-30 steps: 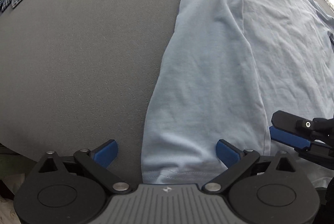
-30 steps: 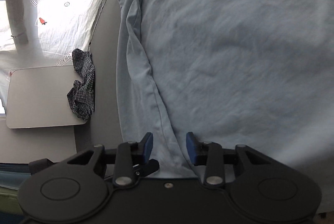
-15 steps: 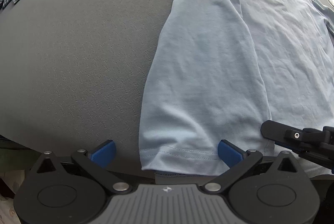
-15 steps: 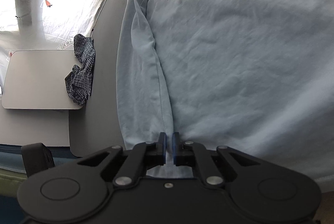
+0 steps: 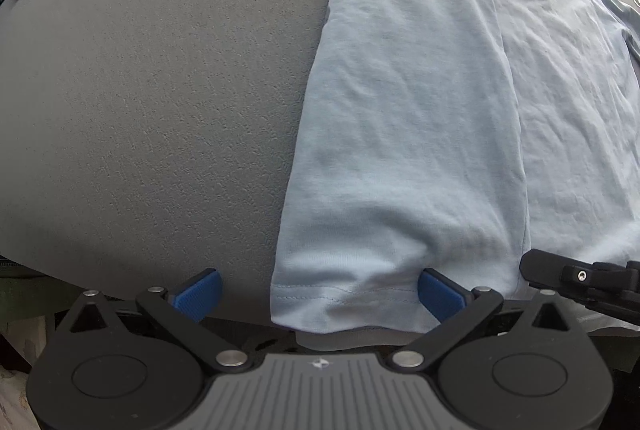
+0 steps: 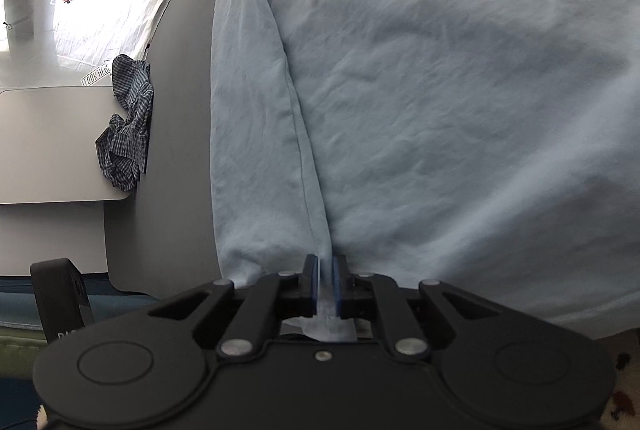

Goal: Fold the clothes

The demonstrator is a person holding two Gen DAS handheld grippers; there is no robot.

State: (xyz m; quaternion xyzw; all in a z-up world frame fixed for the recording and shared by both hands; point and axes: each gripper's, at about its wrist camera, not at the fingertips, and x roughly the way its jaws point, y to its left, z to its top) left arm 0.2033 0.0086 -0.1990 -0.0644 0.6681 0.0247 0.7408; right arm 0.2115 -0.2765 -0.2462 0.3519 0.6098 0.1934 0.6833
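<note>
**Hem pinch on light-blue shirt**

While the light-blue shirt [image 5: 408, 117] lies flat on the grey tabletop [image 5: 160, 89], the right gripper [image 6: 328, 280] pinches its near hem at the folded-over strip's edge; its jaws have just been parting slightly, cloth between the pads. The left gripper [image 5: 318, 294] stands wide over the shirt's near-left hem corner, holding nothing. A checked garment [image 6: 128, 121] lies beyond the shirt's left edge.

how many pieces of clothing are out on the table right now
2. The light blue shirt lies spread flat across the grey table. The checked garment sits crumpled at the table's far edge. More may lie outside both views.
</note>
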